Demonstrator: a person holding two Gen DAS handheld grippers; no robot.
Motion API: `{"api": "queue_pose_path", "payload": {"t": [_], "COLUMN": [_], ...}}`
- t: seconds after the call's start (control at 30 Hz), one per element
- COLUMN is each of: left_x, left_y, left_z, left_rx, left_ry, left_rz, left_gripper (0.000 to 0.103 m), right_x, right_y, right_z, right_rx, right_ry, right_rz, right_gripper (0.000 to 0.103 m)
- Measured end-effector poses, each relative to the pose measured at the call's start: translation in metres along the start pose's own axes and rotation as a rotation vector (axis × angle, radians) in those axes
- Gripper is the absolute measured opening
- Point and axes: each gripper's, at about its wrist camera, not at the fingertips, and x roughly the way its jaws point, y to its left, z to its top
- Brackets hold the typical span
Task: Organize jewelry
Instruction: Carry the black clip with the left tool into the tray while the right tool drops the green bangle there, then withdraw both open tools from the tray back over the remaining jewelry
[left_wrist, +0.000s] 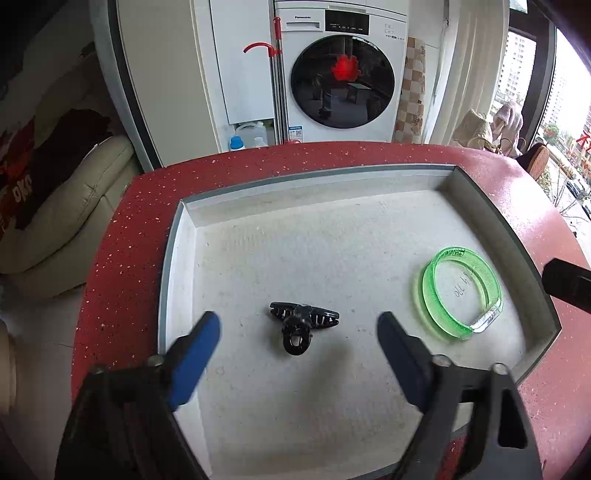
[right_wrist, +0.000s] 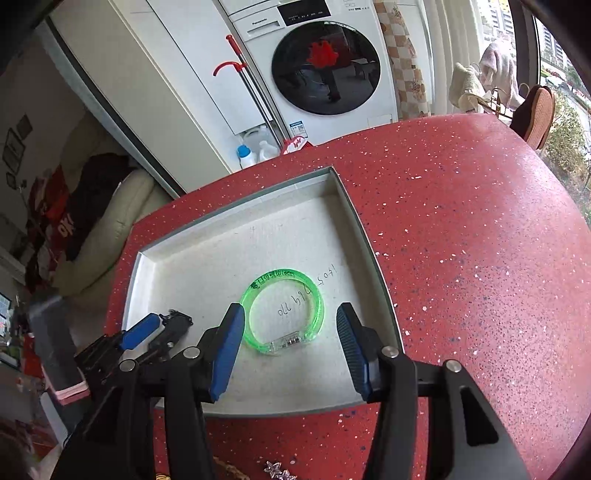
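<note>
The black hair claw (left_wrist: 303, 325) lies crosswise just ahead of the wide-open, empty left hand-held gripper (left_wrist: 299, 325), while the green bangle (right_wrist: 284, 312) lies flat before the equally open, empty right hand-held gripper (right_wrist: 290, 325).

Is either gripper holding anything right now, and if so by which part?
Nothing is held. The left gripper is open around the black plastic hair claw clip; the right gripper is open at the translucent green bangle.

My left wrist camera looks down and forward, close over the left part of the white tray (left_wrist: 177, 236). My right wrist camera does likewise over its right part. Both share the tray, green bracelet (right_wrist: 284, 312) and far washing machine (left_wrist: 341, 74).
</note>
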Motion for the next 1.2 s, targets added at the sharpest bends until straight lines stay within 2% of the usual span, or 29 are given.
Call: {"api": "queue_pose_path", "payload": {"t": [0.03, 0.17, 0.4, 0.47, 0.5, 0.53, 0.57, 0.67, 0.87, 1.0, 1.1, 1.2], "left_x": [-0.004, -0.012, -0.060, -0.074, -0.081, -0.087, -0.094, -0.114, -0.149, -0.166, -0.174, -0.178], "left_y": [-0.001, -0.006, -0.005, -0.001, 0.000, 0.001, 0.001, 0.003, 0.010, 0.020, 0.029, 0.037], "left_z": [0.000, 0.001, -0.004, -0.010, -0.013, -0.018, -0.021, -0.035, -0.070, -0.098, -0.117, -0.135], "left_rx": [0.003, 0.023, 0.014, 0.005, 0.002, 0.001, 0.001, 0.012, 0.004, -0.014, -0.027, -0.029], "left_ry": [-0.025, -0.027, -0.118, -0.123, -0.123, -0.122, -0.122, -0.126, -0.119, -0.136, -0.133, -0.111], "left_rz": [0.005, 0.015, -0.010, -0.033, -0.050, -0.065, -0.075, -0.093, -0.077, -0.018, -0.005, -0.049], "left_gripper": [0.103, 0.103, 0.103, 0.103, 0.103, 0.103, 0.103, 0.103, 0.103, 0.103, 0.103, 0.103], "right_x": [-0.007, -0.030, -0.068, -0.081, -0.087, -0.092, -0.097, -0.109, -0.122, -0.132, -0.137, -0.145], "right_y": [0.000, -0.002, -0.004, -0.002, 0.000, 0.001, 0.003, 0.009, 0.018, 0.024, 0.025, 0.022], "right_z": [-0.003, -0.018, -0.033, -0.038, -0.040, -0.042, -0.045, -0.058, -0.080, -0.097, -0.106, -0.115], "right_rx": [0.011, 0.041, 0.020, -0.006, -0.017, -0.029, -0.040, -0.075, -0.118, -0.136, -0.157, -0.165], "right_ry": [-0.012, -0.047, -0.095, -0.120, -0.132, -0.144, -0.159, -0.203, -0.221, -0.205, -0.192, -0.190], "right_rz": [0.014, 0.071, 0.110, 0.105, 0.106, 0.105, 0.100, 0.096, 0.109, 0.107, 0.065, 0.062], "right_gripper": [0.057, 0.059, 0.081, 0.081, 0.086, 0.098, 0.103, 0.103, 0.103, 0.103, 0.103, 0.103]}}
